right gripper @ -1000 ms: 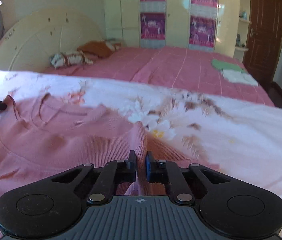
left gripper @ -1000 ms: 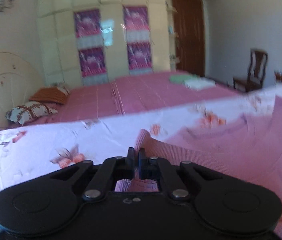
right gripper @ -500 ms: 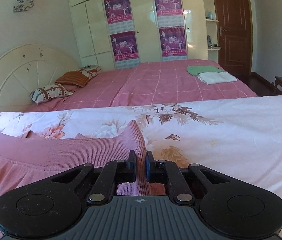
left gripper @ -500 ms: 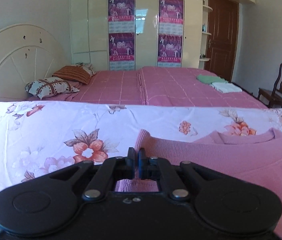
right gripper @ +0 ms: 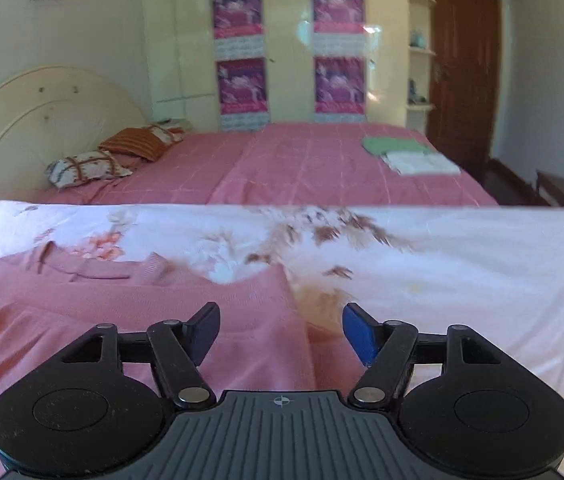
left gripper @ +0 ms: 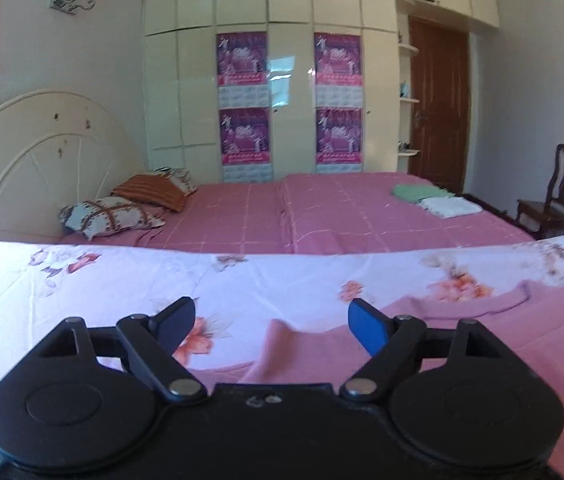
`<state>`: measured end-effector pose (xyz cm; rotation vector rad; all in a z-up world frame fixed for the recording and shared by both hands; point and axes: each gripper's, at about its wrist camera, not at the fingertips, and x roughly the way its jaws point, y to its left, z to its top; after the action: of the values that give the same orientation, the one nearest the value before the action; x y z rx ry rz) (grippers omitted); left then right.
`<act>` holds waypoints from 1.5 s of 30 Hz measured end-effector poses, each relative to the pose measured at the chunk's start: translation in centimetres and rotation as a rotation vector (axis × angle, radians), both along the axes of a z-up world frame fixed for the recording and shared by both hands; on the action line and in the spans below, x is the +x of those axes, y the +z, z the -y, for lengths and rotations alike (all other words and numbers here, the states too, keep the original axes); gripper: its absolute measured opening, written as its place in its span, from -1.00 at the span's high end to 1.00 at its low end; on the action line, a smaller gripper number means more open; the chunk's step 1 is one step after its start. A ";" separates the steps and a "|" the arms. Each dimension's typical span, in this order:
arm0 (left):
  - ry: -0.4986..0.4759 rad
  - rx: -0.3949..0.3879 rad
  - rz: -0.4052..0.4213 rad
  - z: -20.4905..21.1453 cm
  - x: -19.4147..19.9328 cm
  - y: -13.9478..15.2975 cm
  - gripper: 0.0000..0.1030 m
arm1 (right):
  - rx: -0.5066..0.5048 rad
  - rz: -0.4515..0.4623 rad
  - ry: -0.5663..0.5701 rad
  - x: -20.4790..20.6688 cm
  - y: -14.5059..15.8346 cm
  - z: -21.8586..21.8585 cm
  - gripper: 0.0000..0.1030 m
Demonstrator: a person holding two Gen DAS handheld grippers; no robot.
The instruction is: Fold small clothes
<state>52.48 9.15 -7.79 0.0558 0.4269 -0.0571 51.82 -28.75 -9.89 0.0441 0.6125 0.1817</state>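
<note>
A pink knit sweater point(left gripper: 482, 344) lies on a white floral sheet point(left gripper: 121, 280). In the left wrist view its left corner sits between the open fingers of my left gripper point(left gripper: 271, 326), which holds nothing. In the right wrist view the sweater point(right gripper: 121, 320) fills the lower left, its neckline toward the far side. Its right corner lies just ahead of my right gripper point(right gripper: 279, 330), which is open and empty above the sweater's right edge.
A bed with a pink checked cover point(left gripper: 322, 216) stands beyond the sheet, with pillows point(left gripper: 113, 214) at its cream headboard and folded green and white clothes point(left gripper: 434, 200). A wooden chair point(left gripper: 554, 196) and a brown door point(left gripper: 438, 108) are at the right.
Both grippers were shut on the sweater's corners, carrying them toward the far side. Now both have opened and let go, and the corners lie on the sheet.
</note>
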 end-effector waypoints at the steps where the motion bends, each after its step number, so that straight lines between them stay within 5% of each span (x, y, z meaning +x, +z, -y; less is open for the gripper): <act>1: -0.057 0.005 0.005 1.7 -0.4 0.3 -0.59 | 0.018 0.014 0.051 -0.6 0.6 -1.1 -0.25; 2: -0.112 0.027 -0.003 4.2 -0.5 0.2 -0.60 | 0.037 0.016 0.102 -0.8 0.8 -2.5 -0.04; 5: -0.217 0.082 -0.041 10.0 -0.5 -1.1 -0.63 | 0.040 -0.013 0.220 -0.4 0.3 -8.3 0.00; 9: -0.180 0.131 -0.124 10.2 0.3 -3.9 -0.65 | -0.048 -0.077 0.310 0.3 -1.8 -13.5 0.00; 13: -0.024 0.117 -0.195 2.2 0.1 -5.3 -0.65 | -0.028 -0.107 0.198 0.6 -2.5 -8.4 -0.02; 15: -0.018 0.071 -0.204 -0.9 -0.3 -5.4 -0.67 | -0.117 -0.117 0.046 0.3 -3.0 -4.7 -0.02; 18: 0.004 0.064 -0.188 -1.4 -0.4 -4.5 -0.58 | -0.040 -0.124 0.064 -1.0 -3.7 -0.5 -0.02; 21: -0.036 0.051 -0.101 1.2 -3.0 -2.1 -0.62 | -0.113 -0.054 0.009 -3.3 -1.9 -1.3 -0.02; 24: -0.136 0.061 -0.061 6.5 -6.4 -1.2 -0.63 | 0.007 0.007 0.067 -6.7 0.3 -2.8 -0.02; 27: -0.190 0.053 -0.087 10.8 -8.4 -2.5 -0.65 | 0.004 0.022 0.198 -9.1 0.4 -7.4 -0.02; 29: -0.194 0.113 -0.168 12.6 -8.1 -4.8 -0.65 | -0.031 -0.009 0.240 -9.6 -0.9 -10.4 -0.02; 31: -0.187 0.102 -0.177 12.5 -8.0 -5.9 -0.66 | -0.097 -0.069 0.208 -9.2 -2.8 -11.8 -0.02; 33: -0.165 0.095 -0.182 11.7 -8.0 -4.6 -0.61 | -0.040 -0.066 0.172 -9.1 -3.2 -11.1 -0.02; 37: -0.160 0.042 -0.130 10.8 -10.5 -2.4 -0.63 | -0.019 0.006 0.175 -11.6 -0.4 -11.2 -0.02; 40: -0.172 0.042 -0.178 12.0 -11.0 -3.7 -0.63 | -0.041 0.018 0.239 -13.3 -0.5 -12.7 -0.02; 42: -0.150 0.060 -0.267 12.6 -10.7 -6.1 -0.66 | -0.053 -0.047 0.256 -13.4 -2.1 -13.8 -0.02; 43: -0.139 0.024 -0.244 12.1 -11.0 -6.7 -0.66 | -0.094 -0.099 0.248 -13.3 -3.5 -14.5 -0.02; 45: -0.132 0.012 -0.266 11.4 -10.6 -6.0 -0.65 | -0.114 -0.042 0.243 -14.1 -4.1 -14.9 -0.02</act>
<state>41.83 -2.23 -13.79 0.0888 0.6892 -0.1939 37.70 -13.87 -14.02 -0.1379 0.6688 0.3808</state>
